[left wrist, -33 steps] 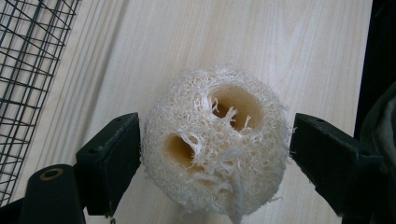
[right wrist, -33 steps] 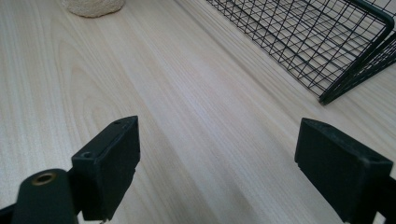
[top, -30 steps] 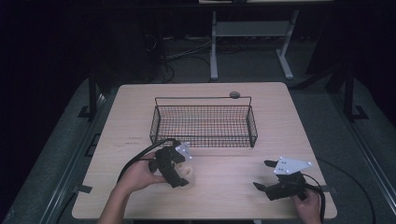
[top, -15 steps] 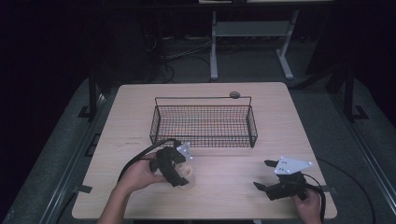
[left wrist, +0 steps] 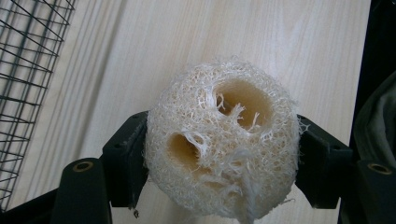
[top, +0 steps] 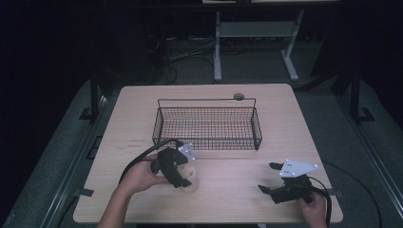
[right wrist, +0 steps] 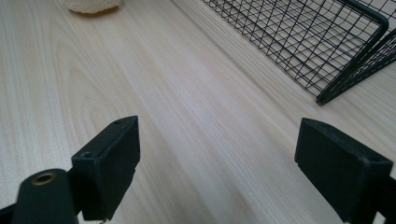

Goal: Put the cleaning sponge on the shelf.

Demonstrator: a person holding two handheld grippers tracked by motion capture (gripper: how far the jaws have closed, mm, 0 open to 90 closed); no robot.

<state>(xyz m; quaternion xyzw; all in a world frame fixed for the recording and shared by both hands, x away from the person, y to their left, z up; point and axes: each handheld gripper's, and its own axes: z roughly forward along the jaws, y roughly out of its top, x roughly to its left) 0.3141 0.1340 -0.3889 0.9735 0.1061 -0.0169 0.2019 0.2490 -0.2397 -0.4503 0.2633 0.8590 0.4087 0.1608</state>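
Loofah [top: 190,178] sits on the table [top: 228,190] just in front of the basket [top: 207,124], under the left gripper [top: 181,179]; the right gripper [top: 267,176] lies well apart. Left gripper view: both jaws clamp the loofah [left wrist: 222,142], holes facing the camera. Right gripper view: jaws spread, nothing between, bare wood around.

This looks like a lab or test room: a plain wooden table [top: 285,118] on grey floor [top: 62,161], dark surroundings, loose cables [top: 190,59] and a metal stand [top: 256,33] behind.
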